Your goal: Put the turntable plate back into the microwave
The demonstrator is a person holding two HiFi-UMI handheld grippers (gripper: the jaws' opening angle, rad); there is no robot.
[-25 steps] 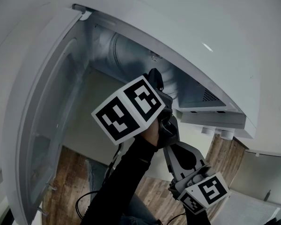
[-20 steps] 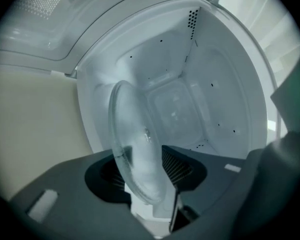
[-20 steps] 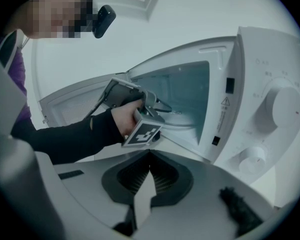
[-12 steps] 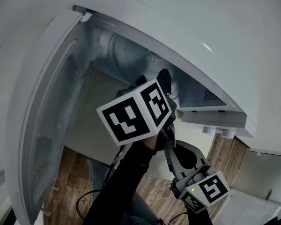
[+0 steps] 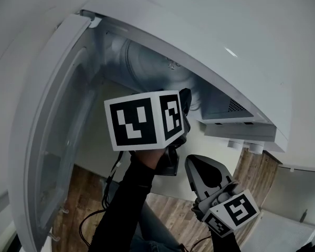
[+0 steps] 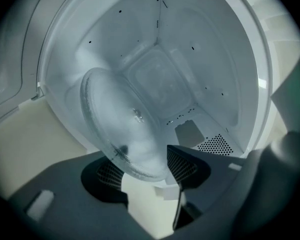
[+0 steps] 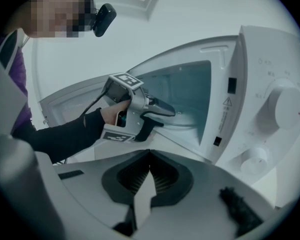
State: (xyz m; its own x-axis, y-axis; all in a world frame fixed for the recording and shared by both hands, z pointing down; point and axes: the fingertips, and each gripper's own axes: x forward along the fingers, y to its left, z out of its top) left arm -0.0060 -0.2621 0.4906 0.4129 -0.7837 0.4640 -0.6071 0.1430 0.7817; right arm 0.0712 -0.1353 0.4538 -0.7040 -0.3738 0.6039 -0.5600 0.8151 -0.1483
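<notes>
Turntable plate (image 6: 124, 124): glass, likely slick, fragile; take by rim, lying between opening jaws of left hand-held gripper (image 6: 146, 167); right hand-held gripper (image 7: 149, 164) clenched, empty.

A: Microwave (image 5: 262, 41) finish?
B: White outside, white knob (image 7: 285, 104). Pale grey cavity (image 6: 160, 74) with black dot perforations at one corner.
A: Plate (image 6: 125, 119)?
B: Clear glass, milky sheen.
A: Cube (image 5: 139, 121)?
B: White faces, black square marker pattern.
A: Sleeve (image 5: 121, 209), floor (image 5: 79, 193)?
B: Sleeve black; floor brown wood-grain planks
</notes>
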